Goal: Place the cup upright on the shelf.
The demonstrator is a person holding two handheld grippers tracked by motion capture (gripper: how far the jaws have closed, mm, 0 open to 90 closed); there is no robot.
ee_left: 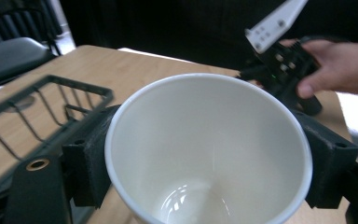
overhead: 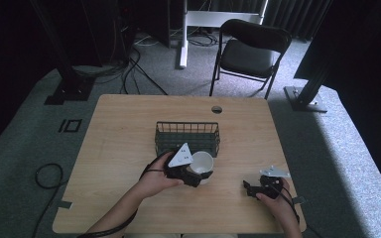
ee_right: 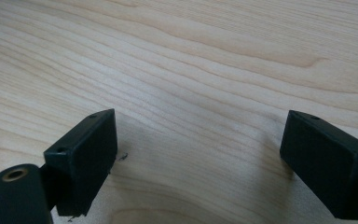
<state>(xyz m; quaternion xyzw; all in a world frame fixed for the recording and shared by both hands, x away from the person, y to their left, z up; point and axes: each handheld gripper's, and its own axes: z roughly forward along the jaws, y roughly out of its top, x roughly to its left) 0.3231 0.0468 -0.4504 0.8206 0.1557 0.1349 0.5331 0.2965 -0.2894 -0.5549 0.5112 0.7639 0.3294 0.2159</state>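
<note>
The left gripper [overhead: 191, 174] has its jaws pressed on either side of the white cup [overhead: 202, 164], at the basket's [overhead: 187, 128] 6 o'clock, probably for lifting, while the right gripper [overhead: 252, 189], wide open and empty, idles at the cup's 4 o'clock.

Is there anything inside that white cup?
Empty: the left gripper view looks into the white cup and shows a bare, glossy bottom.

Black left gripper [overhead: 194, 174], grey triangular plate, black right gripper [overhead: 248, 188], trailing black cables
</note>
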